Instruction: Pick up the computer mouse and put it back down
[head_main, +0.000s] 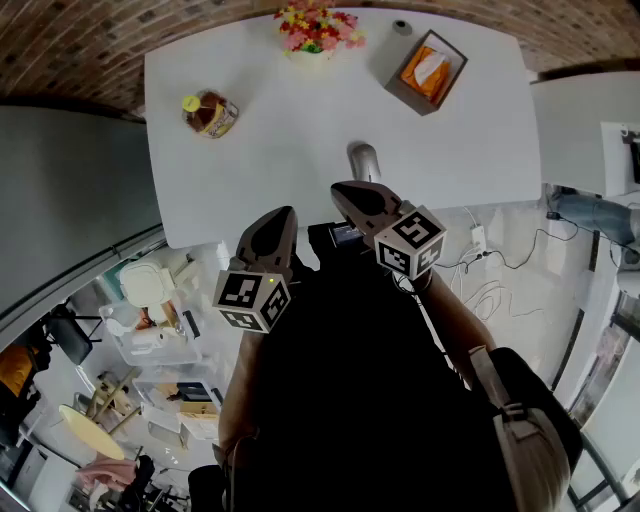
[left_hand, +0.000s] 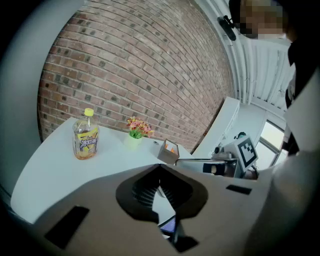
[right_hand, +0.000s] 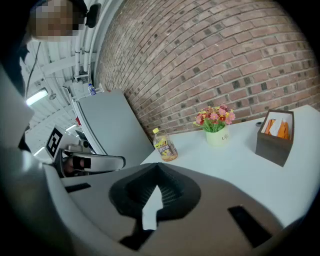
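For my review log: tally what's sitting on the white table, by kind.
Bottle: 1
Flower pot: 1
Open box: 1
Computer mouse: 1
Small grey round object: 1
Total: 5

We've got a white table (head_main: 280, 170), red-brown brick wall (head_main: 100, 40), yellow-capped amber bottle (head_main: 210, 113), pink-and-yellow flowers (head_main: 318, 27), brown box (head_main: 427, 72) showing orange, silver-grey computer mouse (head_main: 364, 160).

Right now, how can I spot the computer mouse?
Look at the white table by the brick wall. Near its front edge lies the computer mouse, alone. It is the only silver-grey oval; the bottle, flowers and brown box stand farther back.
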